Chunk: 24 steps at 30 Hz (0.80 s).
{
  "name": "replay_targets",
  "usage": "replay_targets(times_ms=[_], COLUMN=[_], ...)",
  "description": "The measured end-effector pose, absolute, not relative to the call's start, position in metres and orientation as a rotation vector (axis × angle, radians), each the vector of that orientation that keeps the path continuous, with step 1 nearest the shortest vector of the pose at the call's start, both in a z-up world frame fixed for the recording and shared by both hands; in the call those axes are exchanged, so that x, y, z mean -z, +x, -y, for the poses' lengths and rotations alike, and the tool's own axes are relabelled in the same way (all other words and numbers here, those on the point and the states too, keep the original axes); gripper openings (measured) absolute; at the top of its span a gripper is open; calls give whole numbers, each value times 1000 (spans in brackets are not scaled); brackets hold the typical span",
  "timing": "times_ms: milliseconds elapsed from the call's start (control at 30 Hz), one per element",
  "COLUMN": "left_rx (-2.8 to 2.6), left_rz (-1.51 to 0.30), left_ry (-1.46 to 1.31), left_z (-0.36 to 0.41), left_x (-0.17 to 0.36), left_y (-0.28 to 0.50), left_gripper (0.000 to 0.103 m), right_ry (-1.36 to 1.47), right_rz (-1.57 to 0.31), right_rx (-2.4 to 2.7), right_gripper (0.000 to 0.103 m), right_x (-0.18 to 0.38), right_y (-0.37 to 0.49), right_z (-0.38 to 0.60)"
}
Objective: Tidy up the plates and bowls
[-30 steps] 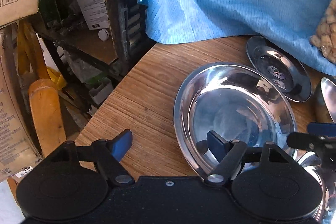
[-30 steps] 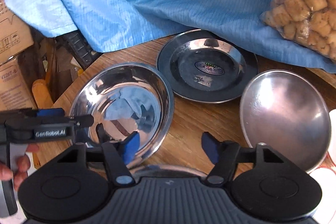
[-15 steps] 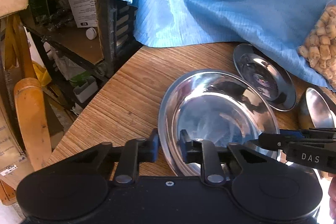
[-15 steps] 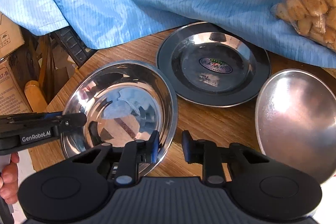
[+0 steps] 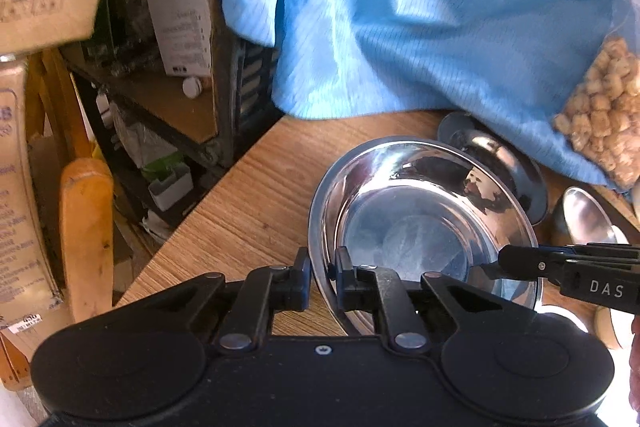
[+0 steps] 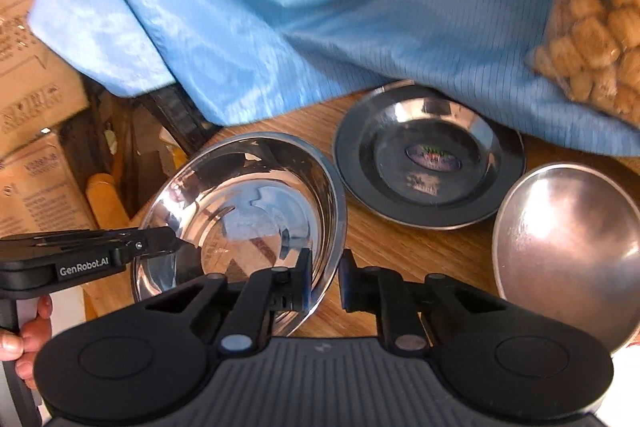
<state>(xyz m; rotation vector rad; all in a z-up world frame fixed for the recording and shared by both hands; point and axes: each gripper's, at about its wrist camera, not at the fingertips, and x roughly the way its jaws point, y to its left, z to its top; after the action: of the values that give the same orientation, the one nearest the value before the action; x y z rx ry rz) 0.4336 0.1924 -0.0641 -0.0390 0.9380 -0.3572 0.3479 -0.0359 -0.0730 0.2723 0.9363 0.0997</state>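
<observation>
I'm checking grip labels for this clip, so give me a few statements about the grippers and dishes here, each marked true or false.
1. The left gripper is clamped on the rim of the shiny steel bowl. True.
2. The right gripper hangs open above the bowl. False: it is shut on the same bowl's rim, opposite the left one.
3. A dark plate with a sticker lies partly under the blue cloth. True.
4. The bag of snacks sits inside the gripped bowl. False: it rests on the cloth; the bowl is empty.
</observation>
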Motion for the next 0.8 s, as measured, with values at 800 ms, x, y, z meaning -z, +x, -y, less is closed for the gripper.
replay_targets(times_ms=[800], left_rx=[536], left_rz=[-972], left_ry=[115], left_z=[-127], left_x=[46], left_y=[335], left_gripper=[15], right_ry=[311], right_rz=[-986], right_rx=[-91], right_gripper=[18], right_x=[60], right_y=[226], right_z=[102])
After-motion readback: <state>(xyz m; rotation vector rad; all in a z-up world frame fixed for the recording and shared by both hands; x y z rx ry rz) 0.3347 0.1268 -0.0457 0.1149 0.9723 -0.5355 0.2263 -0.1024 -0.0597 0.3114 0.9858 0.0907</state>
